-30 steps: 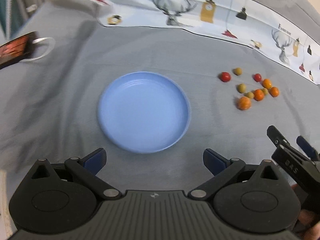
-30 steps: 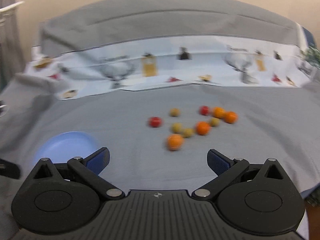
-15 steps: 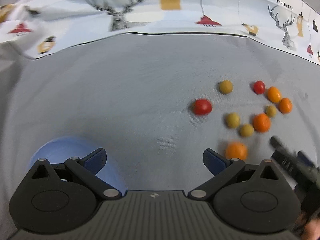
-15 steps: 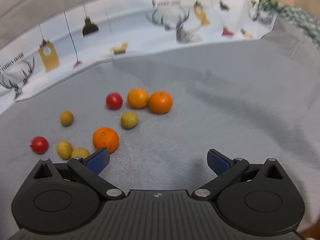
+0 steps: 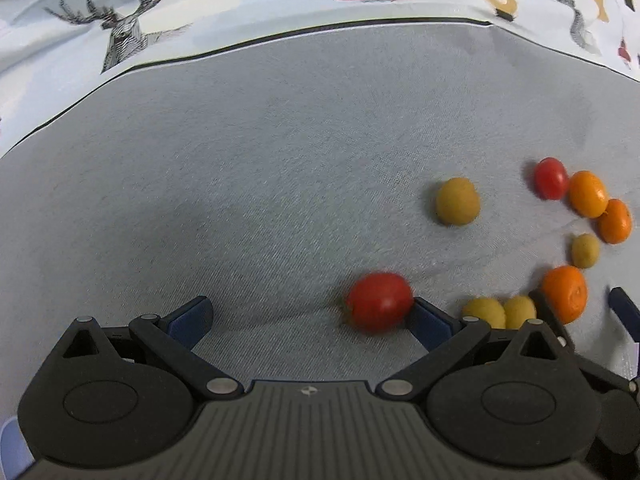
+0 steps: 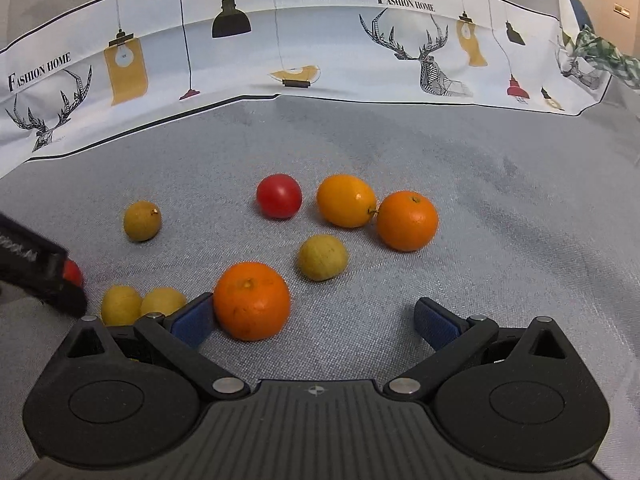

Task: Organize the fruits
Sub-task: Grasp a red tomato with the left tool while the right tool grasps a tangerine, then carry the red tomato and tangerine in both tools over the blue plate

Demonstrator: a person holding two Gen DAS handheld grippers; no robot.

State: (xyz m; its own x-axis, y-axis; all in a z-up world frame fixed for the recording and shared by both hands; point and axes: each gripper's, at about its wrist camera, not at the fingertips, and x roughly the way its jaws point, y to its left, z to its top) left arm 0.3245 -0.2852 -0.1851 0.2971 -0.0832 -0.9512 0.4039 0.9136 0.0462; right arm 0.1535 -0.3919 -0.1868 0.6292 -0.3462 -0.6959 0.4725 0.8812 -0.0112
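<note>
My left gripper (image 5: 308,314) has its blue-padded fingers spread wide, nothing between them, low over the grey woven cloth (image 5: 248,184). A small red tomato (image 5: 379,302), slightly blurred, lies just beside my left gripper's right pad, at about 3 o'clock of the gap; cannot tell if it touches the pad.

My right gripper (image 6: 314,318) is also spread wide and empty. A round orange mandarin (image 6: 251,301) sits right against its left pad, at 10 o'clock of the gap, looks touching.

Rest of the fruit in the right wrist view: two small yellow-green fruits (image 6: 138,304) side by side, touching, at 9 o'clock of the mandarin, partly behind the gripper linkage. One more yellow-green round fruit (image 6: 322,257) at 1 o'clock of the mandarin, apart from it. A brownish-yellow round fruit with a stem (image 6: 142,221) alone at 11 o'clock. Second red tomato (image 6: 279,196) at 12 o'clock, near an oval orange fruit (image 6: 346,200) that touches another round orange mandarin (image 6: 407,221) at 2 o'clock.

A finger of my left gripper enters the right wrist view at 9 o'clock, covering most of the first tomato. A white printed cloth with deer heads and lamps (image 6: 280,36) lies along the far edge at 12 o'clock.
</note>
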